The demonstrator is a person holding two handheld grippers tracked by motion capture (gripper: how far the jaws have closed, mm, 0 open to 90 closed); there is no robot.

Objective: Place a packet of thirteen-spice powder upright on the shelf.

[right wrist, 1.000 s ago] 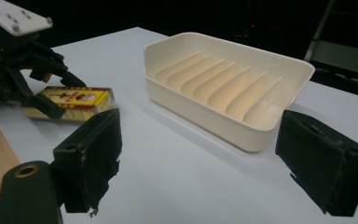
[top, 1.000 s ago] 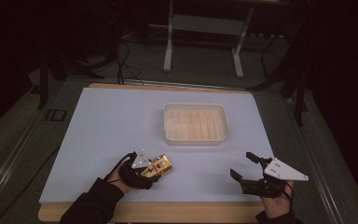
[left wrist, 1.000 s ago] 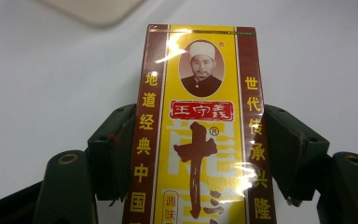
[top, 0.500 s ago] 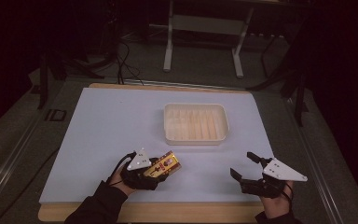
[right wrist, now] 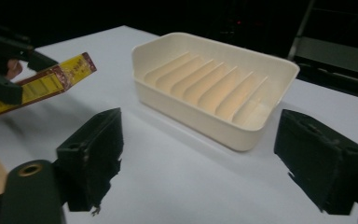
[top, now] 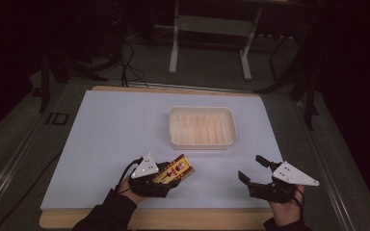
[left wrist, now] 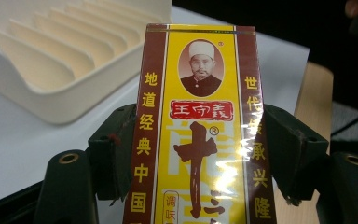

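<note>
A yellow and dark-red packet (top: 177, 169) with red characters and a small portrait is clamped between the jaws of my left gripper (top: 166, 174), near the table's front edge, left of centre. In the left gripper view the packet (left wrist: 199, 130) stands upright between both black jaws, lifted off the table. My right gripper (top: 253, 169) is held low at the front right, open, with nothing between its jaws. A cream ridged tray (top: 202, 127) sits mid-table beyond both grippers; the right gripper view shows the tray (right wrist: 214, 84) ahead and the packet (right wrist: 42, 84) at its left.
The white table top (top: 106, 130) lies on a wooden board whose edge (top: 173, 219) runs along the front. Behind the table stand a metal frame (top: 209, 33) and cables (top: 125, 62) on a dark floor.
My left gripper has lifted the packet slightly and carried it a little to the right, toward the tray. The right gripper has stayed in place.
</note>
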